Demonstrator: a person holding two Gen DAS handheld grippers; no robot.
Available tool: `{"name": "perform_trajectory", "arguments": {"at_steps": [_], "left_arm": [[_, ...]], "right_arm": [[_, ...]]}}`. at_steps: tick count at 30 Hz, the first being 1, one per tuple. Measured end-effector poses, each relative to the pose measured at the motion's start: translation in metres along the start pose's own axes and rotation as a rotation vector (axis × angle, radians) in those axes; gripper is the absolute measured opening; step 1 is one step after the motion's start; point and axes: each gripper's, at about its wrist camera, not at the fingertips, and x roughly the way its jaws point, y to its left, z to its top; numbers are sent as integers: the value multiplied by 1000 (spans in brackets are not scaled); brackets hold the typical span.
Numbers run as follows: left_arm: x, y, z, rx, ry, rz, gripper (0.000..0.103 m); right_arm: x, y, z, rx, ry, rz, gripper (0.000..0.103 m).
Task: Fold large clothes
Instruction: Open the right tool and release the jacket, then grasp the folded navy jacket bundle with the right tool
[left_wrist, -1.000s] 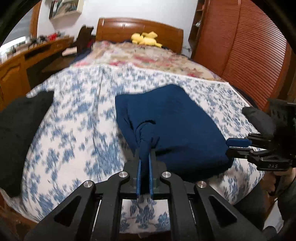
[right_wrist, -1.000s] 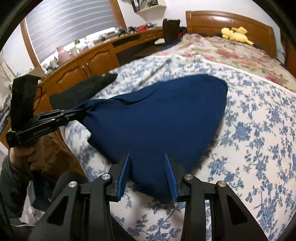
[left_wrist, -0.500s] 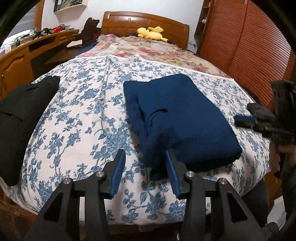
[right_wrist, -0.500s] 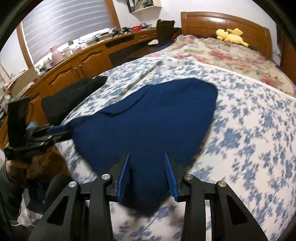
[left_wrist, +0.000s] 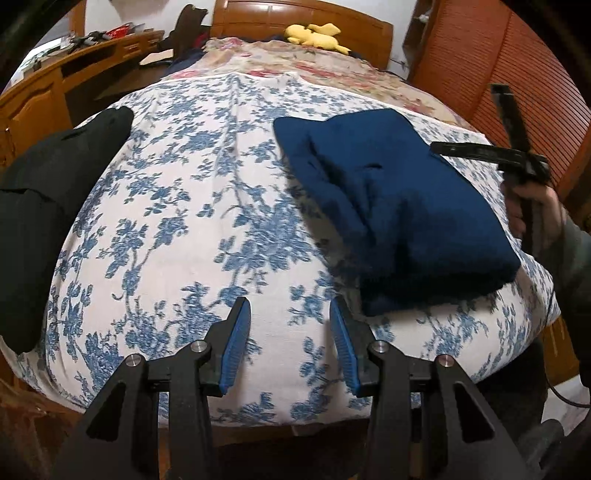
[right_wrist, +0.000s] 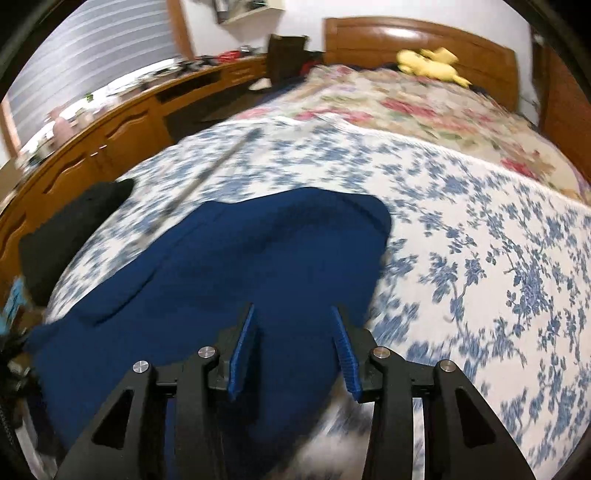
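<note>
A folded navy garment (left_wrist: 388, 206) lies on the blue-flowered sheet (left_wrist: 192, 206) near the bed's front edge; in the right wrist view the navy garment (right_wrist: 240, 266) fills the lower left. My left gripper (left_wrist: 290, 314) stands open over bare sheet, just left of the garment's near corner, with nothing between its fingers. My right gripper (right_wrist: 295, 317) hovers over the garment's near part with its jaws opening, and the pads do not press on the cloth. In the left wrist view the right gripper (left_wrist: 437, 147) reaches over the garment's right side, held by a hand (left_wrist: 535, 210).
A black garment (left_wrist: 44, 206) lies at the bed's left edge. Farther back are a flowered quilt (left_wrist: 295, 62), a yellow plush toy (left_wrist: 314, 33) and a wooden headboard (right_wrist: 417, 33). A wooden desk (right_wrist: 92, 140) runs along the left, and slatted wooden doors (left_wrist: 498, 66) stand on the right.
My left gripper let go of the bunched navy cloth, opened and drew back to the left, so the garment now lies flat. The right gripper swept across the garment.
</note>
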Motion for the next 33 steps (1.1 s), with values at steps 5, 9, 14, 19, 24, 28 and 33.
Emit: {"name": "perform_trajectory", "arguments": {"at_steps": [5, 9, 14, 19, 24, 28, 33], "left_arm": [[0, 3, 3, 2, -9, -5, 45], [0, 1, 4, 7, -18, -26, 45], [1, -7, 6, 30, -18, -34, 45], [-5, -14, 5, 42, -32, -41, 45], [-7, -22, 7, 47, -47, -53, 46], [-4, -28, 13, 49, -59, -72, 45], [7, -38, 19, 62, -57, -93, 45]], "right_arm": [[42, -17, 22, 43, 36, -65, 59], [69, -39, 28, 170, 75, 2, 69], [90, -51, 32, 267, 108, 129, 56], [82, -44, 28, 222, 62, 182, 10], [45, -44, 5, 206, -6, 175, 7], [9, -43, -19, 171, -40, 126, 7], [-18, -52, -31, 169, -58, 62, 7]]}}
